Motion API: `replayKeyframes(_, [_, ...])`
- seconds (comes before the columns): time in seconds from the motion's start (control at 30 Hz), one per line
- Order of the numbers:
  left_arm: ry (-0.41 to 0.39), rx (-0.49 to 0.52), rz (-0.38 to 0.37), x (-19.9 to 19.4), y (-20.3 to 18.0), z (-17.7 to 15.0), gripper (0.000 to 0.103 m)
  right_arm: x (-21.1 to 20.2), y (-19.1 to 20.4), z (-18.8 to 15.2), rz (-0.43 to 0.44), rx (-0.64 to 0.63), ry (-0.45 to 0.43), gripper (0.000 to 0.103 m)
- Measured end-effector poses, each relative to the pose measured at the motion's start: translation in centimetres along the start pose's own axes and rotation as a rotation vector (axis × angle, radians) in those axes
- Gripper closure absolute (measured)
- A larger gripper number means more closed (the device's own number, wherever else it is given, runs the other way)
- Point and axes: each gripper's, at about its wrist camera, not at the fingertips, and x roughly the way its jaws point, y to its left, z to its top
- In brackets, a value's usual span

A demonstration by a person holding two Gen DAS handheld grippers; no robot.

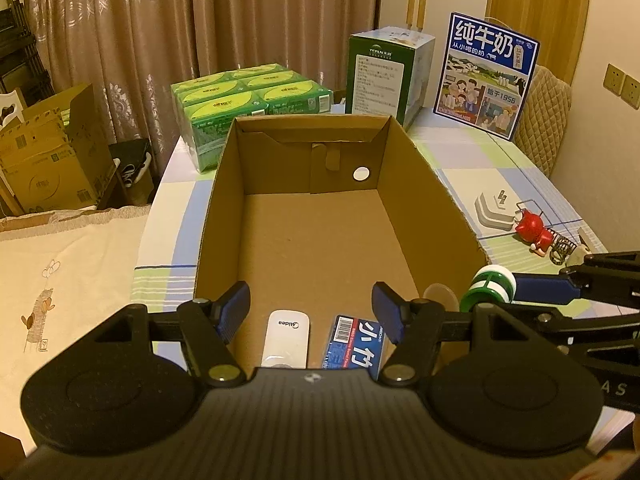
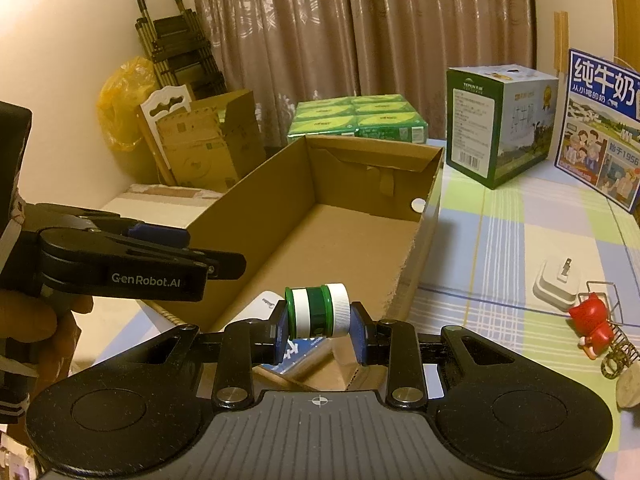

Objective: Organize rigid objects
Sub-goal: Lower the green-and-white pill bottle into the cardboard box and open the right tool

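An open cardboard box (image 1: 218, 208) stands on the table, seen in both views. A white remote (image 1: 286, 338) and a blue printed packet (image 1: 356, 340) lie side by side on its floor at the near end. My left gripper (image 1: 311, 307) hangs over that end, open, its blue pads apart with nothing between them. My right gripper (image 2: 320, 330) is shut on a small green-and-white jar (image 2: 318, 312), gripped by its two ends, lying sideways, just above the box's near right corner. In the left wrist view the jar (image 1: 490, 286) shows at the box's right edge.
On the checked tablecloth right of the box lie a white plug adapter (image 2: 558, 282), a red figurine (image 2: 592, 322) and a small wire basket (image 1: 562, 248). Behind the box stand a green tissue pack (image 1: 248, 100), a green milk carton (image 1: 384, 72) and a blue milk case (image 1: 488, 76).
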Motion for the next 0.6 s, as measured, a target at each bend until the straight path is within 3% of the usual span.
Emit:
replayKeyframes(0.3, [0.005, -0.005, 0.000, 0.11, 0.06, -0.23, 0.040, -0.04, 0.11, 0.03, 0.002, -0.008, -0.018, 0.074])
replayKeyframes(0.4, [0.005, -0.005, -0.001, 0.12, 0.09, -0.24, 0.040, -0.03, 0.15, -0.04, -0.004, -0.013, -0.017, 0.057])
replayKeyframes(0.6, [0.007, -0.004, -0.002, 0.23, 0.03, -0.39, 0.040, -0.30, 0.03, -0.14, -0.002, -0.003, -0.021, 0.056])
